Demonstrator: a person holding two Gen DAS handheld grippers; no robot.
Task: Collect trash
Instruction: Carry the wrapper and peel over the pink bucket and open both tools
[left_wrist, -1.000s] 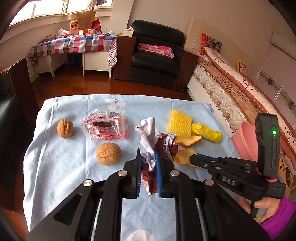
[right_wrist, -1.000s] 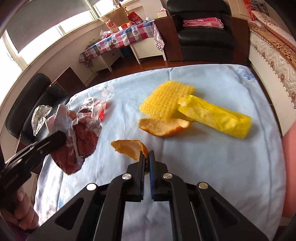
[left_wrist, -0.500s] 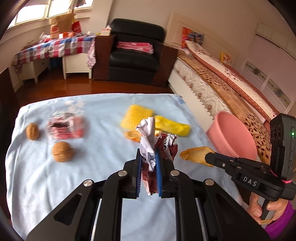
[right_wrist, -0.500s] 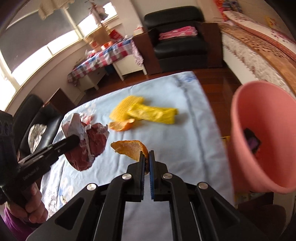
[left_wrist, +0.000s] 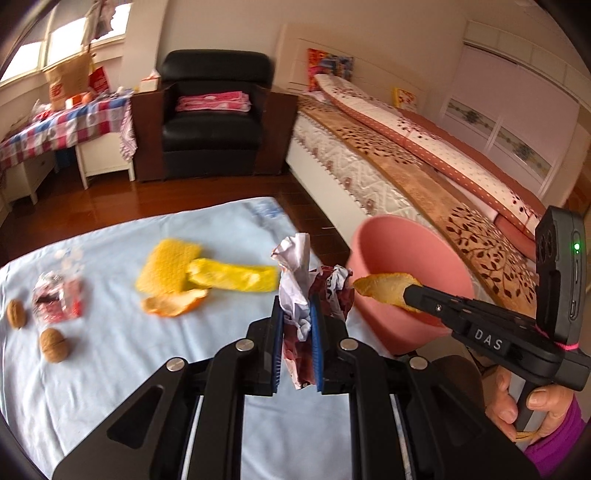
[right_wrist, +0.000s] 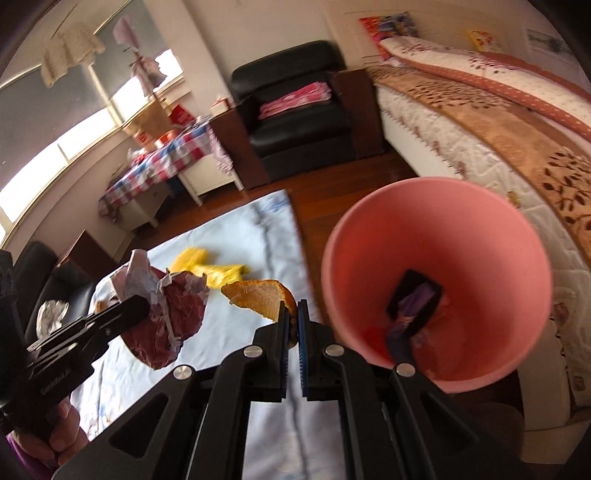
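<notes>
Left wrist view shows the left tool (left_wrist: 297, 325) clenched on a crumpled wrapper (left_wrist: 299, 280), light, springy and easily crushed, gripped through its bunched middle. The right tool (right_wrist: 293, 317) pinches an orange peel (right_wrist: 258, 295) at its edge; the peel looks thin, curled and brittle. Both hang in the air just beside the pink bin (right_wrist: 436, 206), off the bench (left_wrist: 110, 369) edge.

crinkled paper wrapper (left_wrist: 295, 291), matt plastic bin (right_wrist: 436, 280), smooth cloth tablecloth (left_wrist: 110, 369)
</notes>
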